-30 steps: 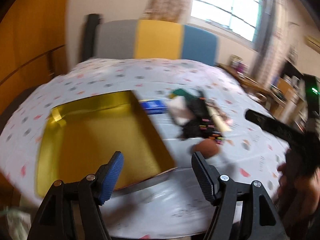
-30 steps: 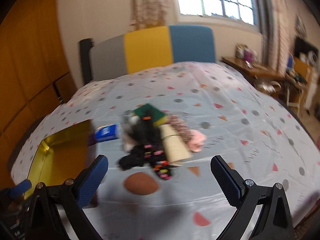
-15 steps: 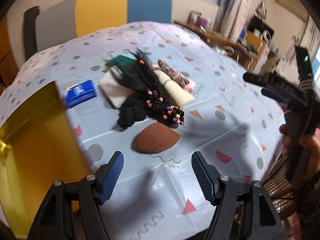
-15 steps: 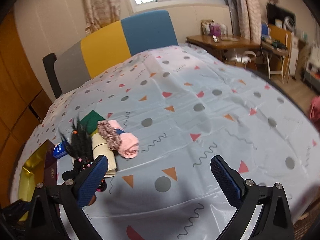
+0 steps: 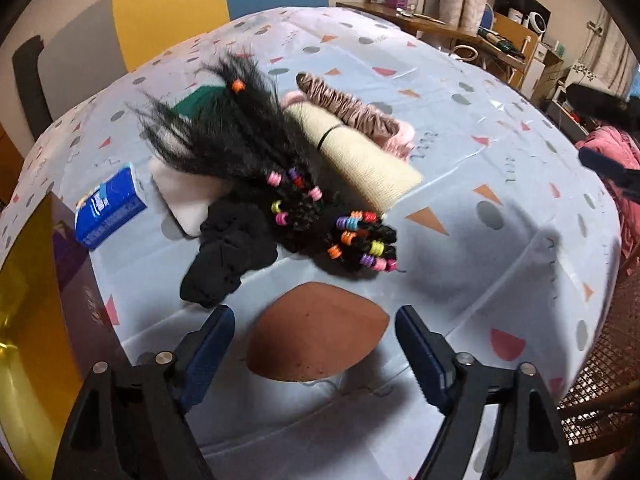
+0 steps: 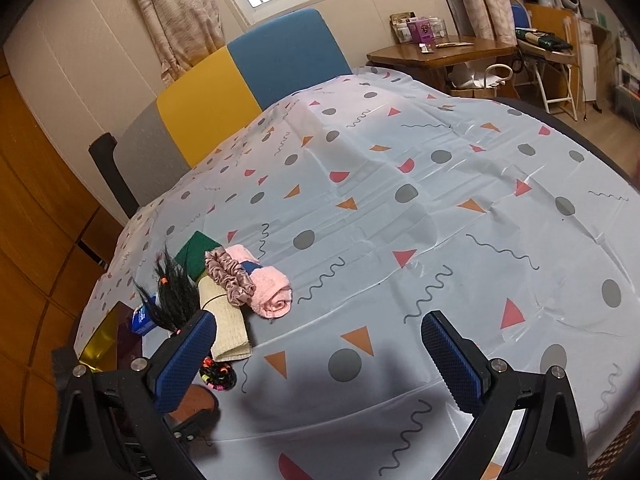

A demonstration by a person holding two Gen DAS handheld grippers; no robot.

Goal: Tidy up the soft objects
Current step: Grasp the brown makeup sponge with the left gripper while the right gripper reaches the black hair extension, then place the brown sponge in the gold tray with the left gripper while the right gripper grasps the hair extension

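Note:
A brown teardrop sponge [image 5: 316, 332] lies on the patterned tablecloth [image 5: 500, 160]. My left gripper [image 5: 312, 320] is open around it, one finger on each side, neither pressing. Behind it is a pile: a black hairpiece with coloured beads [image 5: 248, 148], a black scrunchie [image 5: 228, 256], a cream rolled cloth [image 5: 360, 160], a dusty-pink scrunchie [image 5: 344, 108], a white cloth [image 5: 188, 196] and a green pad [image 5: 196, 100]. My right gripper [image 6: 320, 344] is open over bare cloth, right of the pile, beside a pink rolled towel [image 6: 272, 288].
A gold-lined box [image 5: 28, 320] sits at the left, with a blue tissue pack [image 5: 110, 208] by it. A grey, yellow and blue chair back [image 6: 248, 80] stands behind the table. A wooden side table [image 6: 440, 52] is at the far right.
My left gripper swung from over the gold box to the right and down, so the brown sponge now lies between its fingers. My right gripper turned right, away from the pile.

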